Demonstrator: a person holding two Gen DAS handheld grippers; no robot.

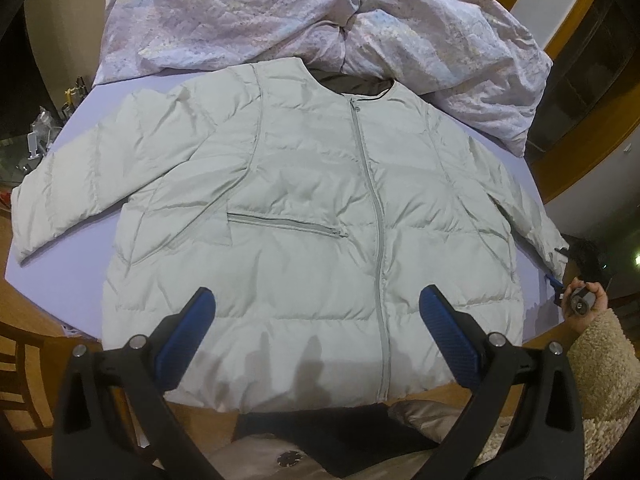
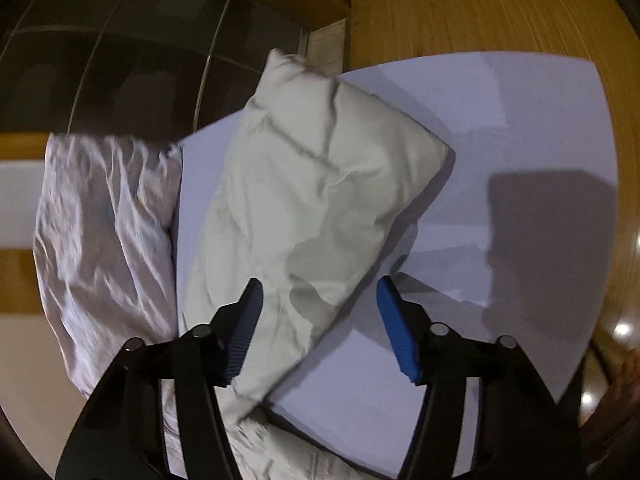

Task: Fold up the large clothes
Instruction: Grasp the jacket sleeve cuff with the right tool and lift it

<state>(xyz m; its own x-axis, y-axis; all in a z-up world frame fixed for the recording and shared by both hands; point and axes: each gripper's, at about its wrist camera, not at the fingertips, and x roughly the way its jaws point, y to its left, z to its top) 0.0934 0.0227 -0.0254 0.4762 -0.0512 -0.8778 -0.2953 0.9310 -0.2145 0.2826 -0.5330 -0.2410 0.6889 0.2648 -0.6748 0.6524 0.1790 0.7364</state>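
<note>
A pale grey-green puffer jacket [image 1: 304, 200] lies front up and zipped on a lavender table top [image 1: 80, 152], both sleeves spread out. My left gripper [image 1: 316, 292] hovers open over the jacket's hem, with nothing between its blue pads. At the right edge a hand [image 1: 584, 304] holds the other gripper by the right sleeve's cuff [image 1: 556, 252]. In the right wrist view that sleeve [image 2: 320, 168] lies across the lavender top [image 2: 500, 120]. My right gripper [image 2: 320, 282] stands over the sleeve with its jaws apart, its pads not pressing on the fabric.
A crumpled pale floral quilt [image 1: 280, 12] is heaped behind the jacket's collar and lies beside the sleeve [image 2: 100, 220]. A wooden chair [image 1: 24, 360] stands at the left, small clutter [image 1: 40, 128] beyond the table's left edge. Dark cloth [image 1: 320, 432] lies below the hem.
</note>
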